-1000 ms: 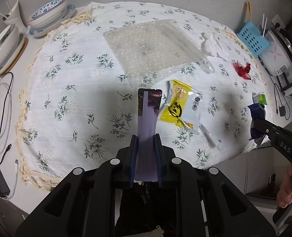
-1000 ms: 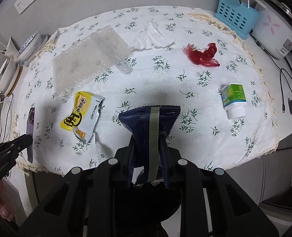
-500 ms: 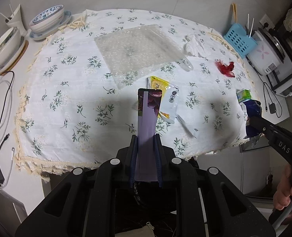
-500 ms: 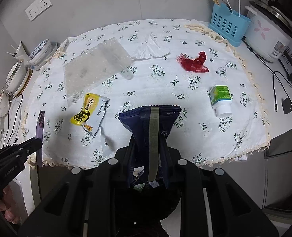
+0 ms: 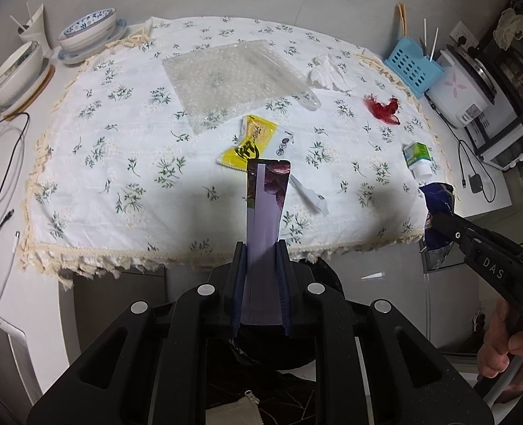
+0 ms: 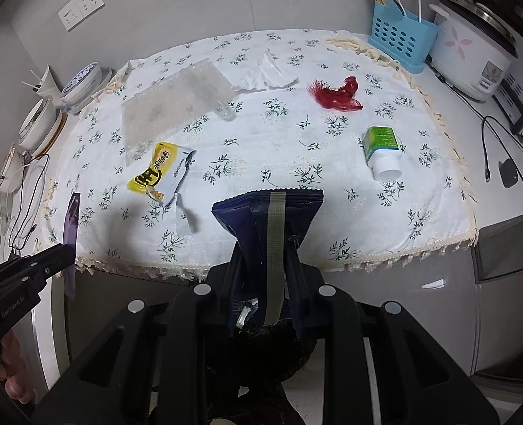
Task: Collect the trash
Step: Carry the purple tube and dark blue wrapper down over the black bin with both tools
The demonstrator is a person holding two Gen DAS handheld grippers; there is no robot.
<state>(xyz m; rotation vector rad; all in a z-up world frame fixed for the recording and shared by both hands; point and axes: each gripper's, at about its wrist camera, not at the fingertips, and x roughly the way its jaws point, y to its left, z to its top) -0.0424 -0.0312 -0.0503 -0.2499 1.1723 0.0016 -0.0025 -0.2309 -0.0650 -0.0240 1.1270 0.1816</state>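
Left wrist view: beyond the fingers, floral tablecloth [image 5: 120,134] strewn with bubble wrap [image 5: 226,81], yellow snack packet [image 5: 251,141]. Left gripper [image 5: 261,258] clamped on purple wrapper [image 5: 266,205]; right gripper [image 6: 266,258] pinching dark blue snack bag [image 6: 268,219].

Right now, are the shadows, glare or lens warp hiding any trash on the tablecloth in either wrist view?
Left wrist view: sharp; fisheye bows the floral white tablecloth; a soft shadow falls near the edge, hiding nothing; the clear bubble-wrap sheet shows mild sheen. Right wrist view: equally sharp; the yellow snack wrapper and crumpled red plastic scrap read clearly.
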